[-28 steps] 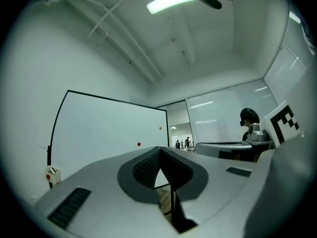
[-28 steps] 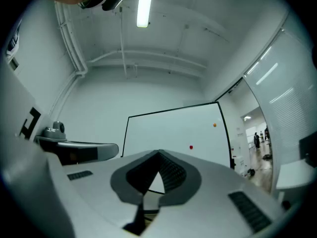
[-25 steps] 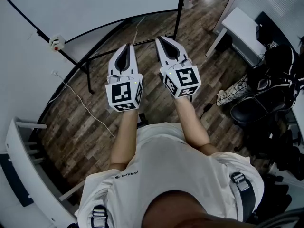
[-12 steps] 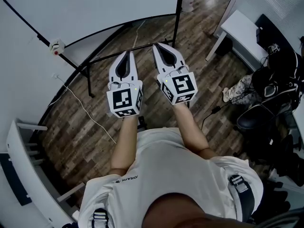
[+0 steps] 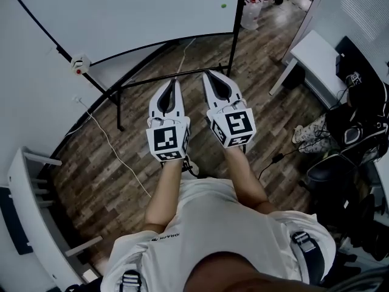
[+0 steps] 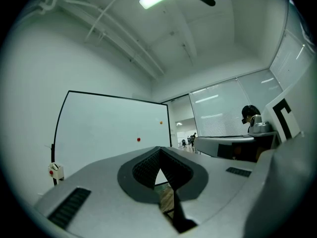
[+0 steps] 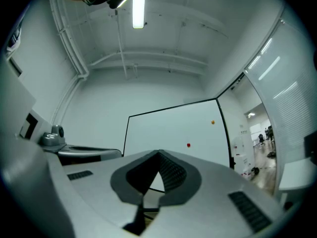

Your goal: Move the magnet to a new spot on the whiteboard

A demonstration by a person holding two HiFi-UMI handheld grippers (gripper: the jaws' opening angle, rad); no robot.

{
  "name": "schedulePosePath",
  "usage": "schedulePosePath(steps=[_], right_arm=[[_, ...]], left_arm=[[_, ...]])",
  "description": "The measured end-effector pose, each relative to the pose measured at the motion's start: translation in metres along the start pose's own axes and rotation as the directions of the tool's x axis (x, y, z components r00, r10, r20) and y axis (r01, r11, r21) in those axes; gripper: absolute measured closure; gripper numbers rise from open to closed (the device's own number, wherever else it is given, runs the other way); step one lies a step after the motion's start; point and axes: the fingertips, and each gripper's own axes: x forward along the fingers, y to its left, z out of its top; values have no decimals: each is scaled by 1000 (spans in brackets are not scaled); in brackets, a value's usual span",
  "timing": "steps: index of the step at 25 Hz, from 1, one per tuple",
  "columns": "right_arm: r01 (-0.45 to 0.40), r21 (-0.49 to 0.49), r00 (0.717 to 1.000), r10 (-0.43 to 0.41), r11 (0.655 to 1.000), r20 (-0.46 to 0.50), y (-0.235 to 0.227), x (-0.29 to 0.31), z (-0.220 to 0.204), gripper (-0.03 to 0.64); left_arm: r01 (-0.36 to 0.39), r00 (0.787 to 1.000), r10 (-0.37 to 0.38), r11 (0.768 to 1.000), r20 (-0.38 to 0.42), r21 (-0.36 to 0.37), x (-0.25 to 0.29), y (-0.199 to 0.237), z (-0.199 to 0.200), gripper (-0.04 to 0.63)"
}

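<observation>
Sticking to the whiteboard (image 6: pixel 99 128), the red magnet (image 6: pixel 138 139) sits lower left of a second, orange-looking magnet (image 6: pixel 161 122). Well apart from the board, the left gripper (image 5: pixel 176 81) and right gripper (image 5: pixel 206 73) point toward it, fingers closed together on nothing.

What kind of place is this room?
Most likely an office or a lab room: a large whiteboard on a black stand, a white desk at the side, and a fluorescent tube light on the ceiling.
</observation>
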Motion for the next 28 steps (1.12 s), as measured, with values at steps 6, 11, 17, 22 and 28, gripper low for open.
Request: schedulePosePath(steps=[6,11,17,22,28], right_arm=[[23,3,999,-23,1000,-22,-21,44,-19,614],[52,-6,998,-52,999,-30,-52,94,-31,615],[77,-2,997,-77,997,-28,-87,159,-34,615],[95,-10,995,-95,995,-24,-107,206,-36,615],[116,-20,993,-116,993,-16,-129,256,-35,614]], left_arm=[[0,1000,0,1000,-13,-21,48,20,-18,592],[0,1000,-1,999,-12,-44,104,45,-34,592],[17,1000,-18,999,-10,-41,177,75,-33,591],[33,999,-33,999,-5,-36,226,96,-31,592],[51,999,-51,998,-2,-23,278,119,-31,591]])
